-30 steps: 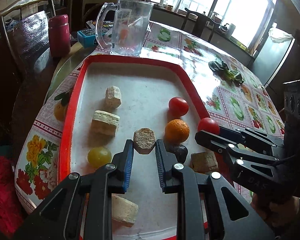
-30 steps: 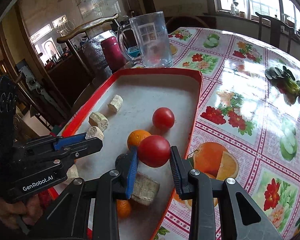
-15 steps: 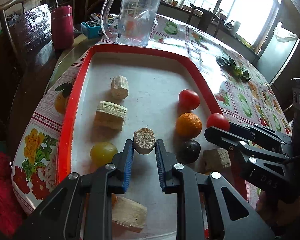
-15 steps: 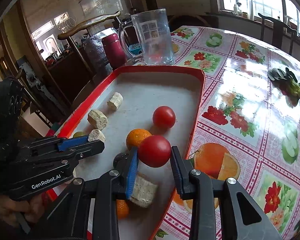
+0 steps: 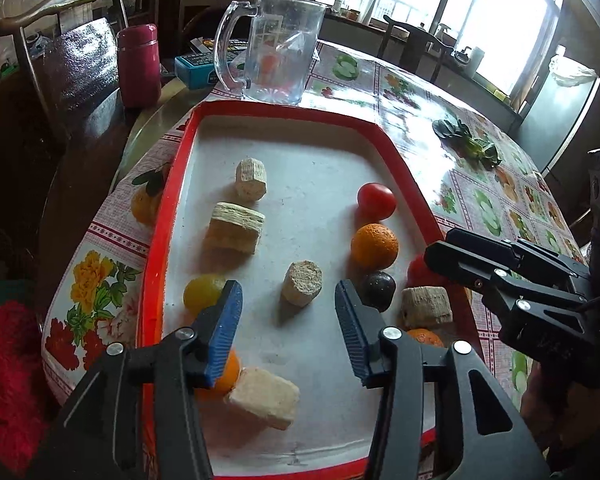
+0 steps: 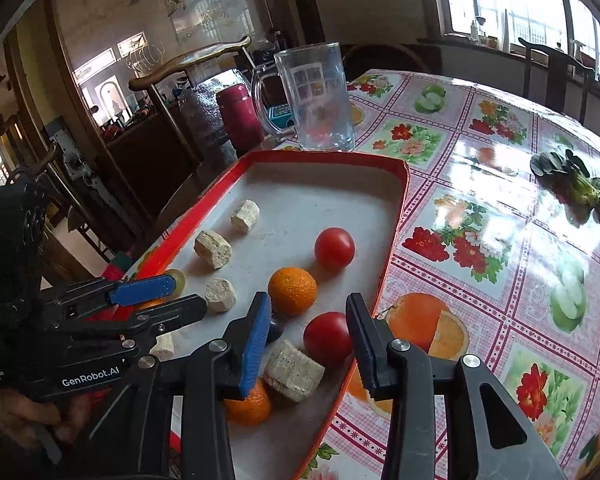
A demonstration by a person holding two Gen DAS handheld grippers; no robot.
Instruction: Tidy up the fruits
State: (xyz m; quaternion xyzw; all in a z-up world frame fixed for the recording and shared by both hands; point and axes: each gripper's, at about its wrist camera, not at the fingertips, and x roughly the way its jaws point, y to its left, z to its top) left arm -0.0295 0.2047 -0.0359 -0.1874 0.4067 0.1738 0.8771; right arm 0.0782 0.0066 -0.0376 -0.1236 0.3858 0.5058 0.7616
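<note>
A red-rimmed tray [image 5: 172, 208] holds fruit and beige chunks. My left gripper [image 5: 288, 320] hangs over its near half with its jaws opening. A round beige chunk [image 5: 302, 288] stands on the tray just ahead of the blue pads, touched by neither. My right gripper [image 6: 308, 336] is at the tray's right rim, its jaws also opening. A red tomato [image 6: 326, 338] rests on the tray between them, with a gap on the blue-pad side. Beyond it lie an orange [image 6: 292, 290] and a second tomato [image 6: 334, 247]. A dark plum [image 5: 377, 290] sits beside the orange.
A yellow-green fruit [image 5: 202, 294], small oranges [image 5: 226, 372] and several beige blocks [image 5: 234, 228] lie on the tray. A glass mug [image 5: 280, 48] and a maroon flask [image 5: 138, 66] stand behind it. Leafy greens [image 6: 576, 184] lie on the flowered tablecloth to the right.
Both pairs of jaws have spread. The left let go of the round beige chunk, which now stands on the tray. The right released the tomato, which now rests on the tray.
</note>
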